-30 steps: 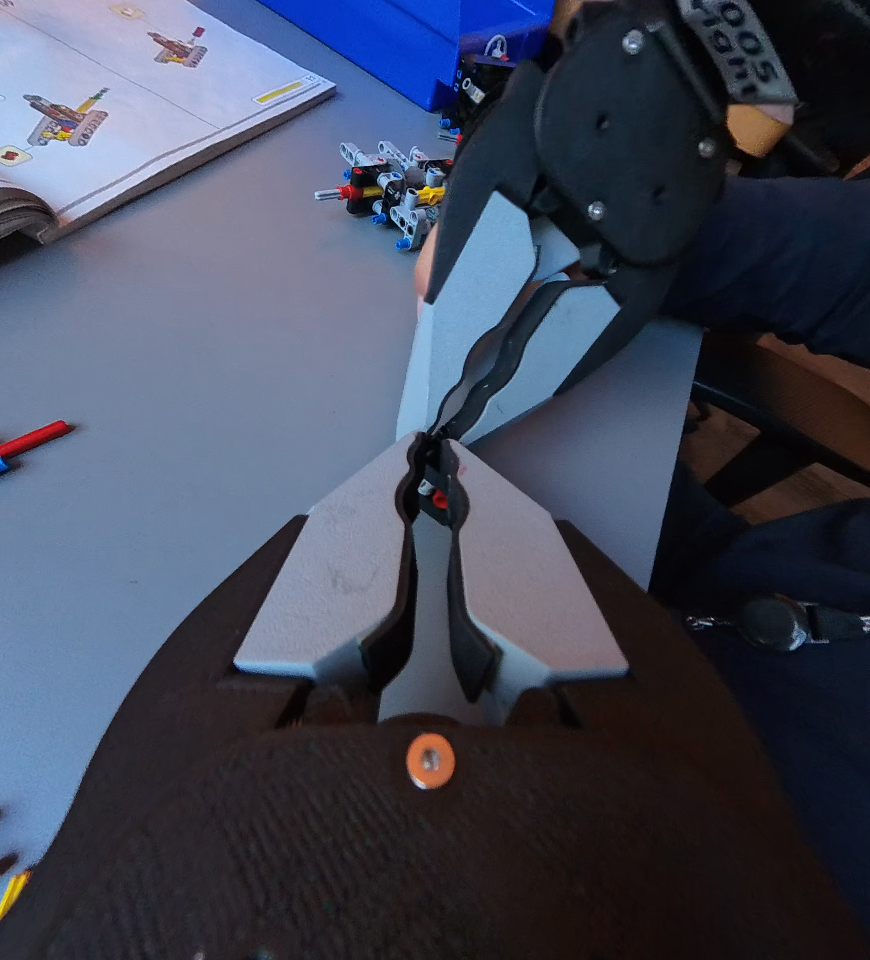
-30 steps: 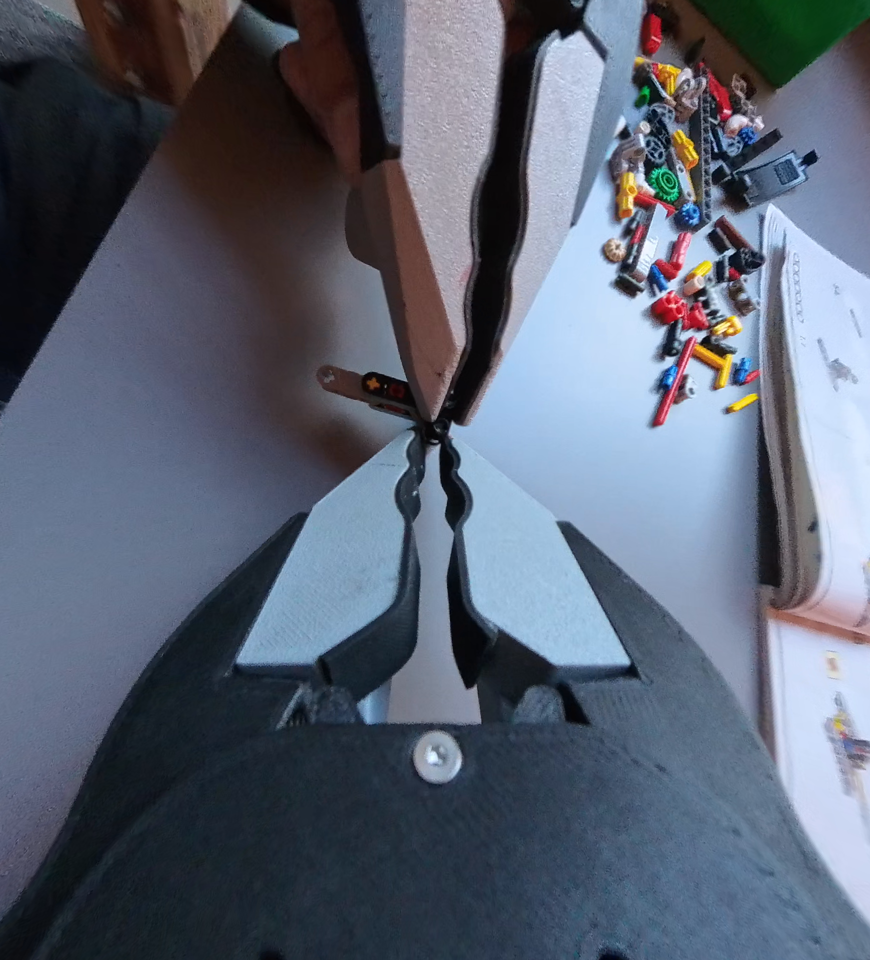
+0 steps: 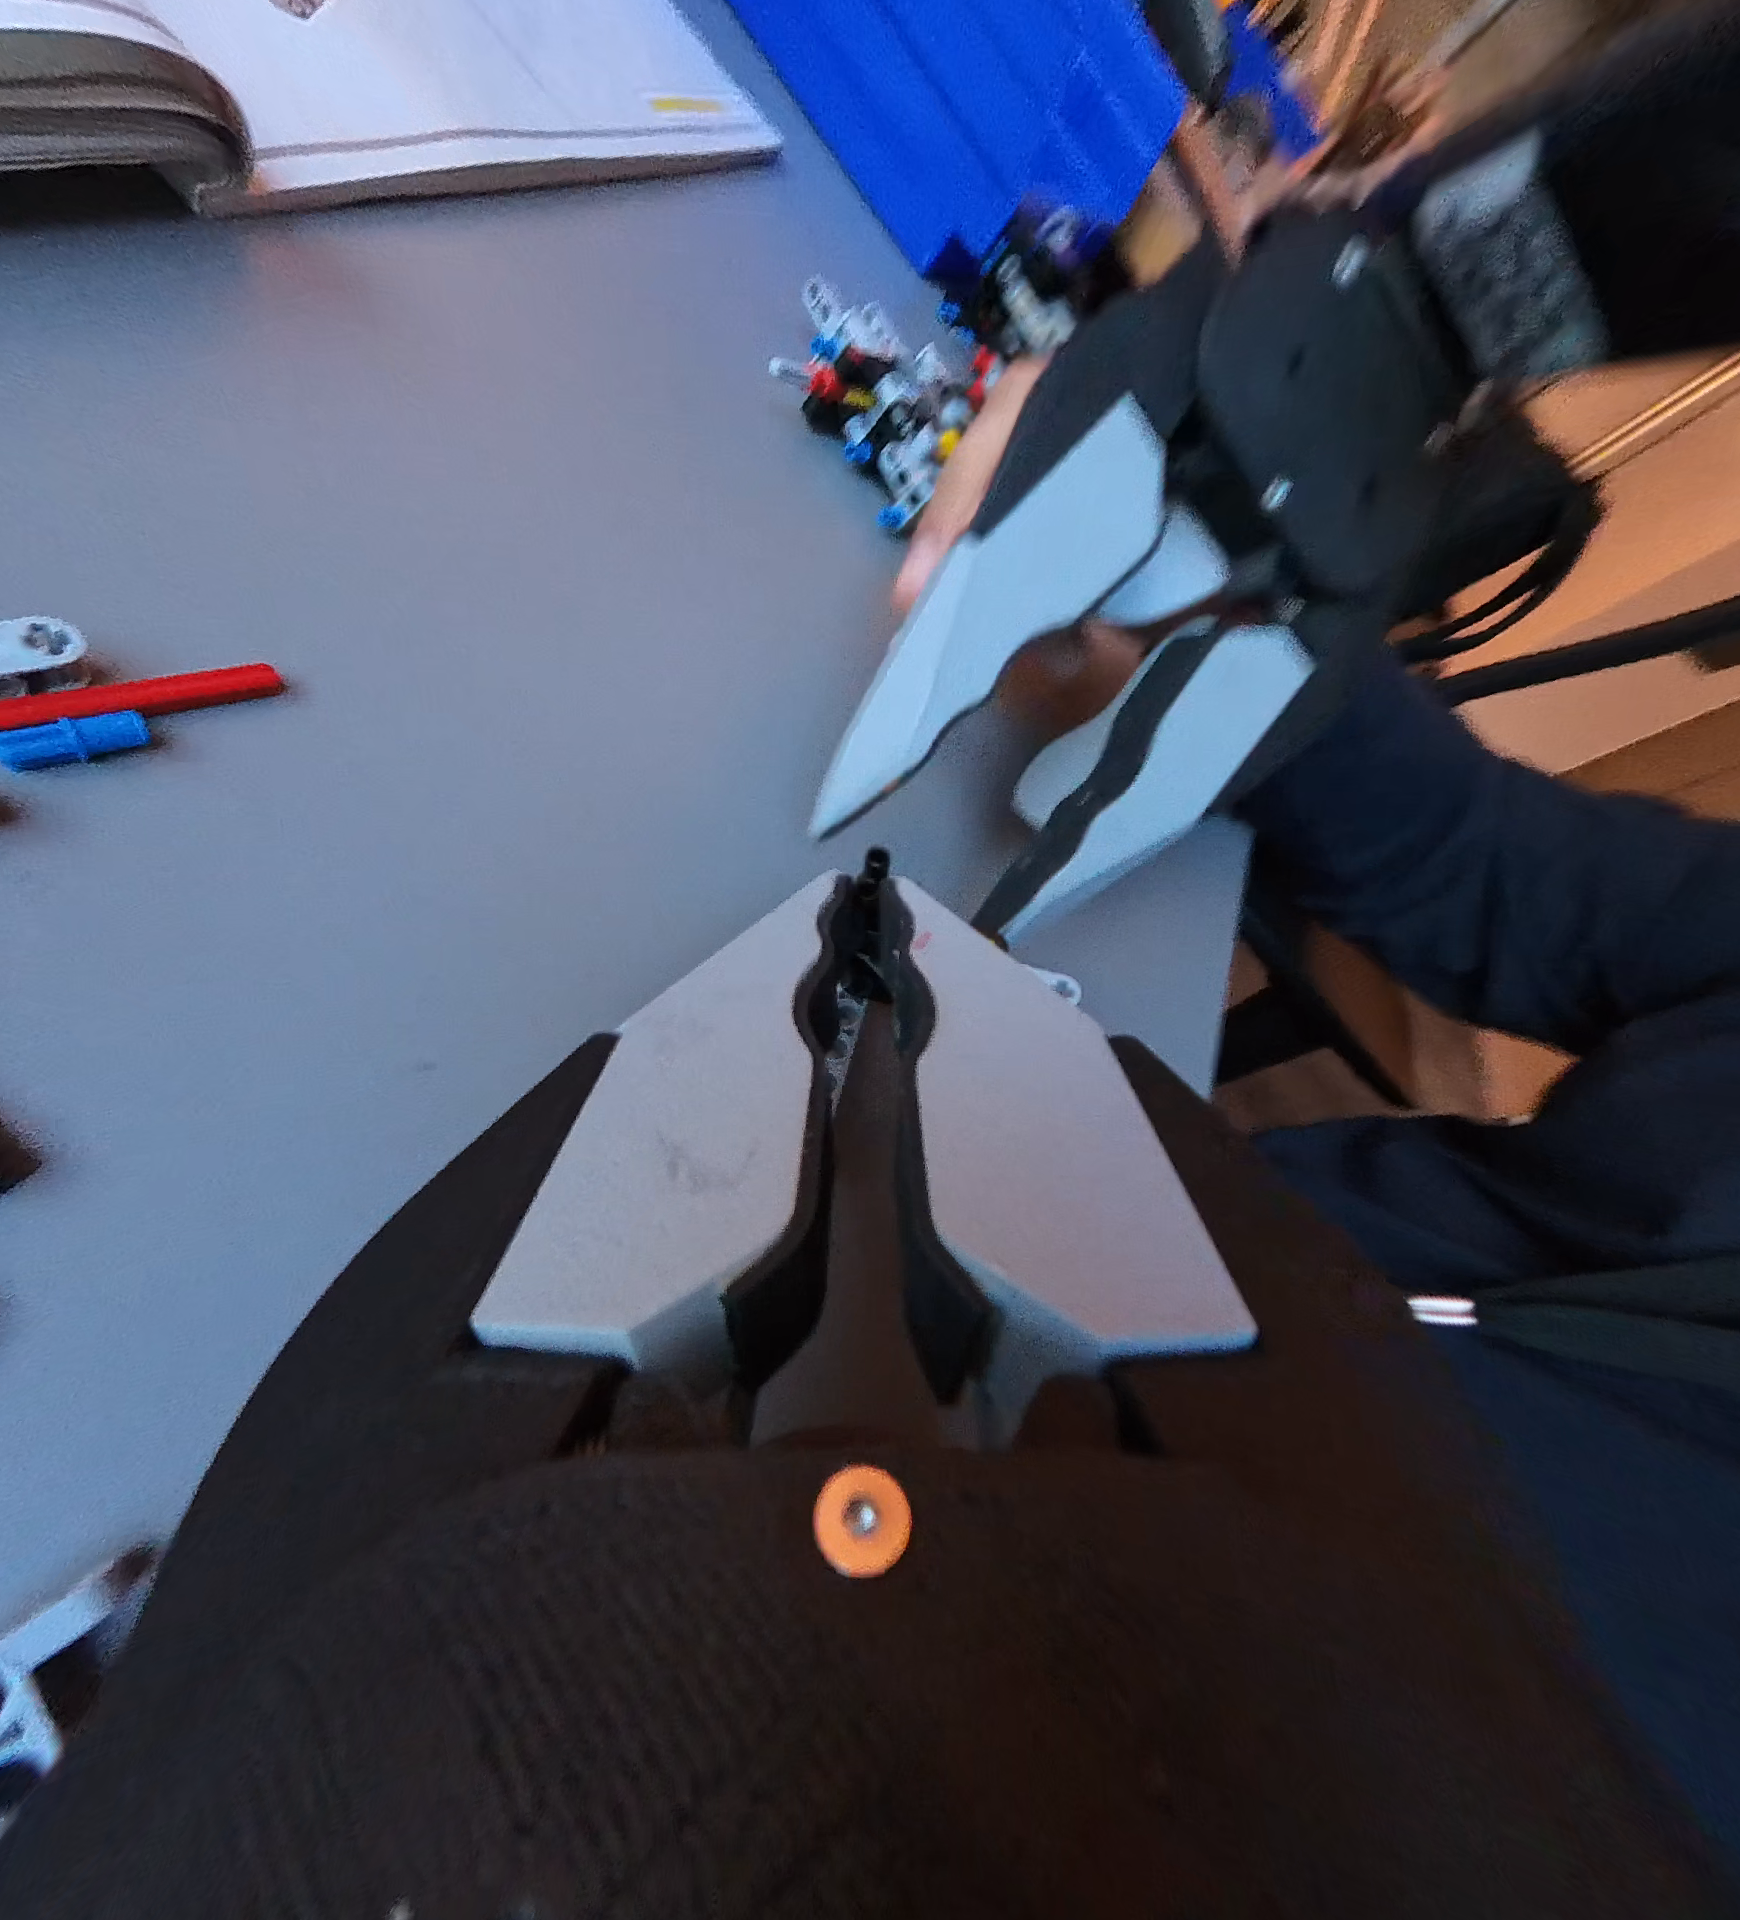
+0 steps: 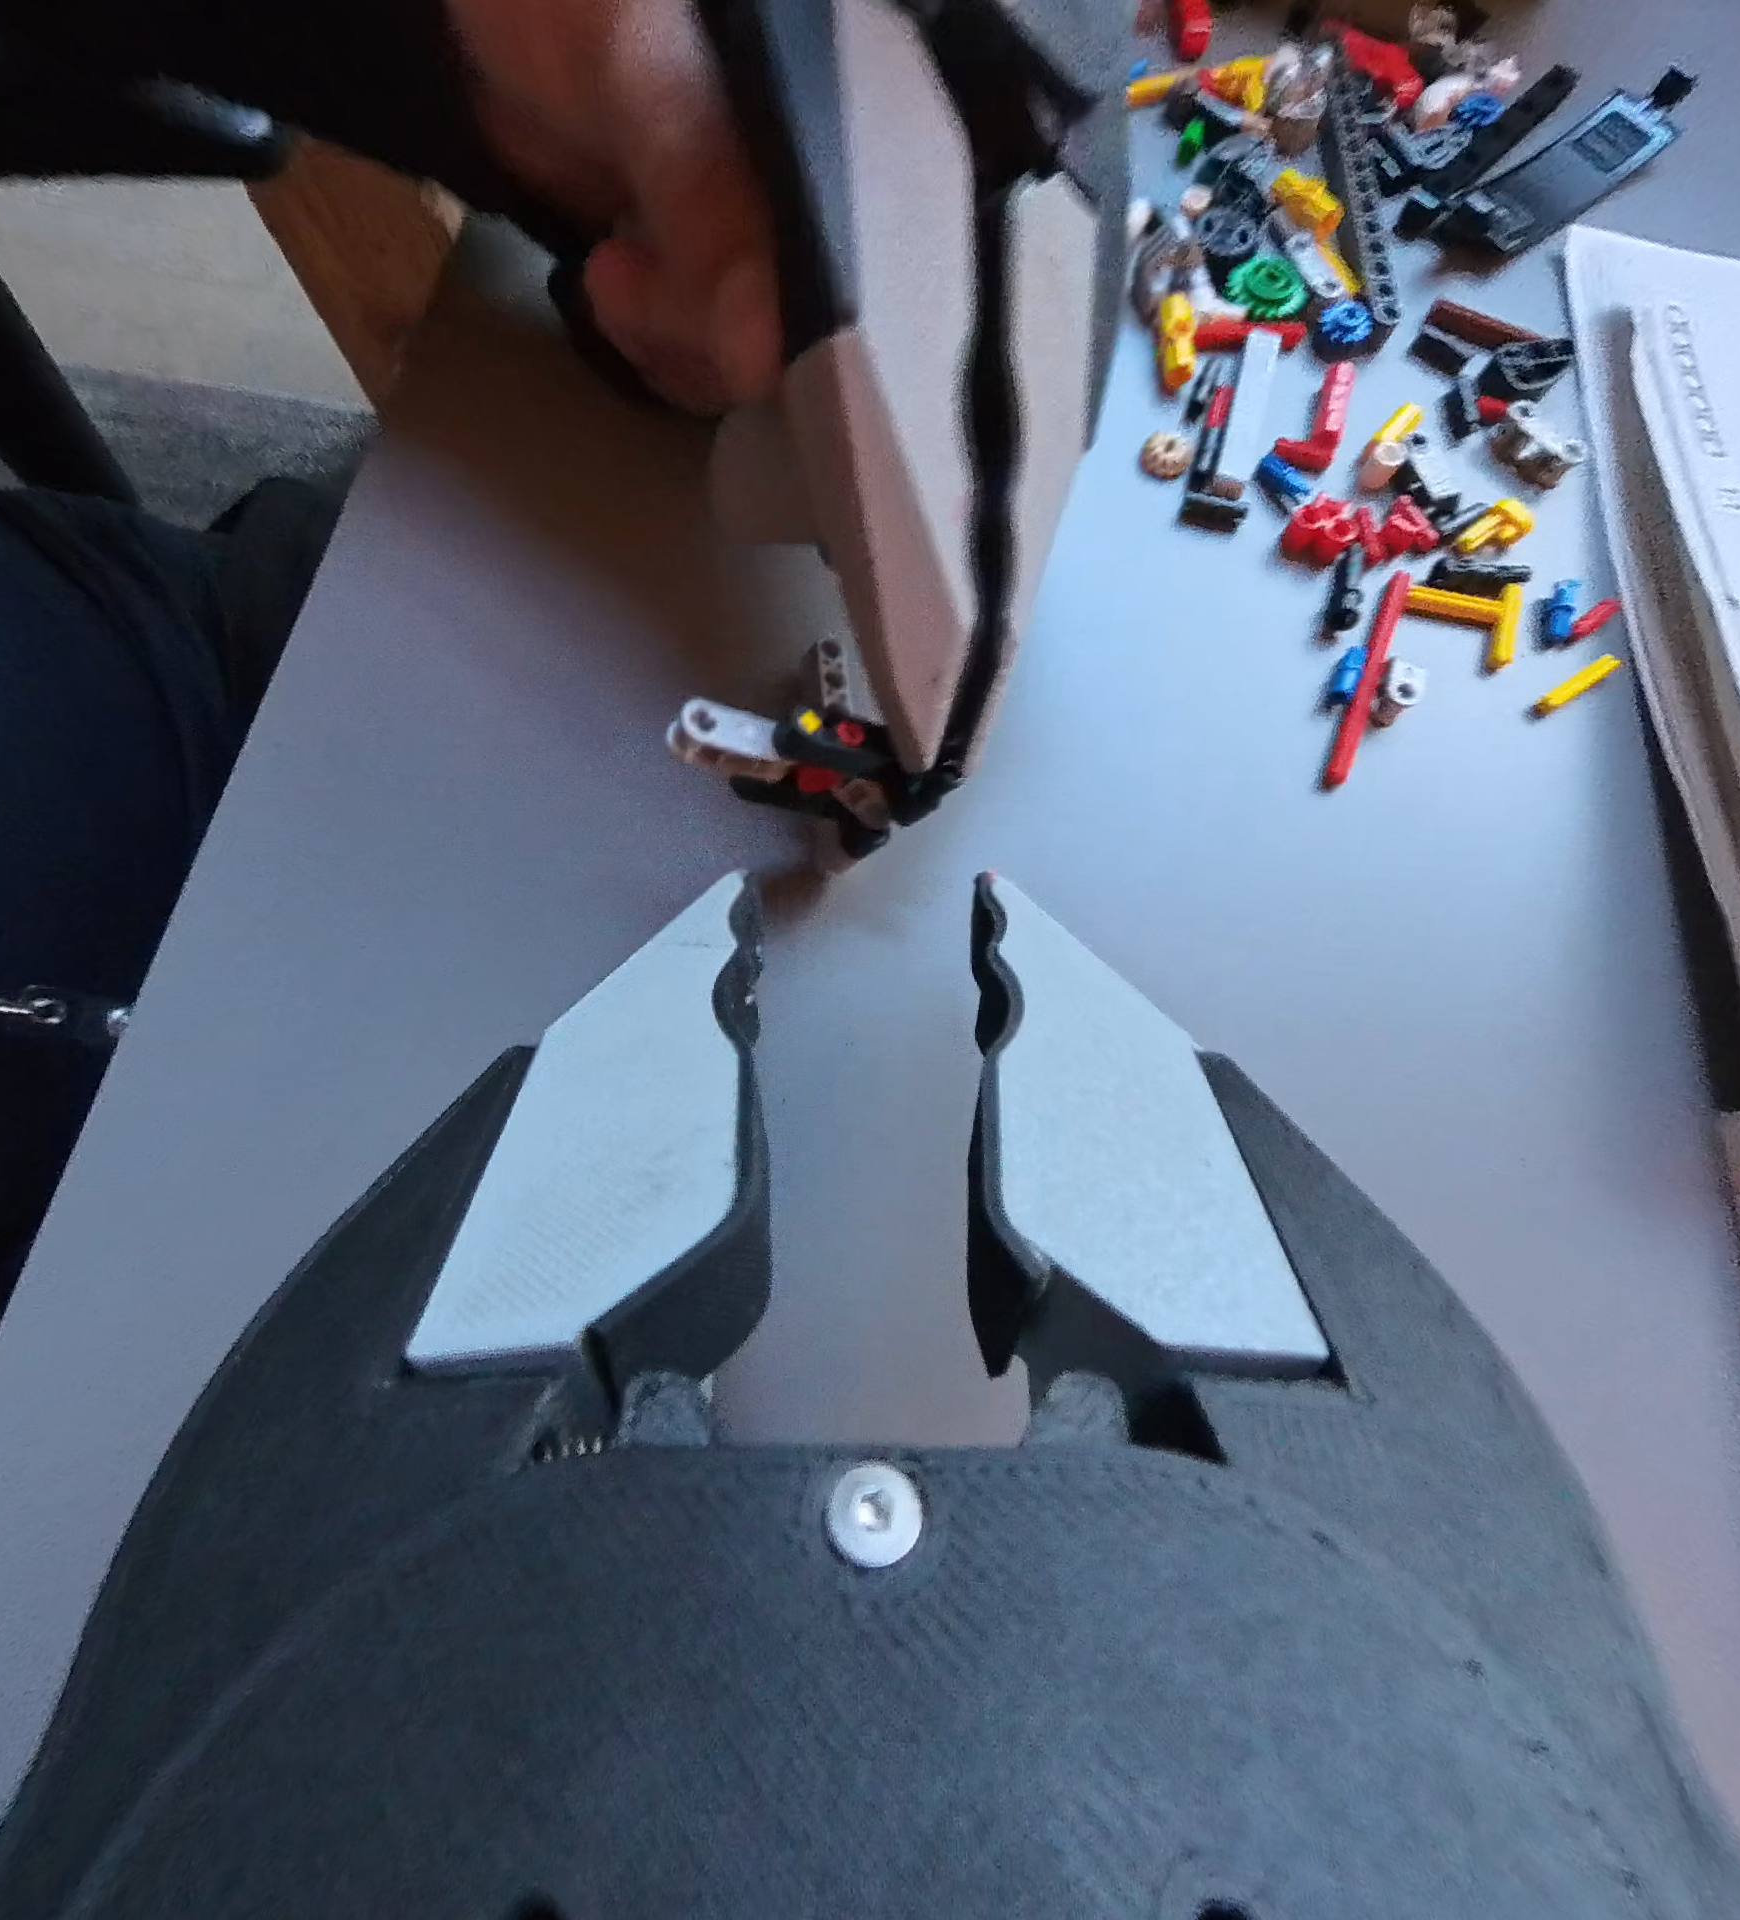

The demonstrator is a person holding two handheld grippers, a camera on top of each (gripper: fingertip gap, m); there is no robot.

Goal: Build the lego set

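A small black building-block assembly (image 4: 824, 764), with red and yellow studs and a pale grey link at one end, sits clamped between the pads of the left gripper (image 3: 871, 914), a black pin poking out past the fingertips. It hangs just above the grey table (image 4: 1105, 748), near its edge. The right gripper (image 4: 866, 894) is just beside it, jaws spread wide with only bare table between them. Farther right lies a heap of loose coloured pieces (image 4: 1365, 416), then an open instruction booklet (image 4: 1728, 520). A blue bin (image 3: 949, 114) stands at the far side.
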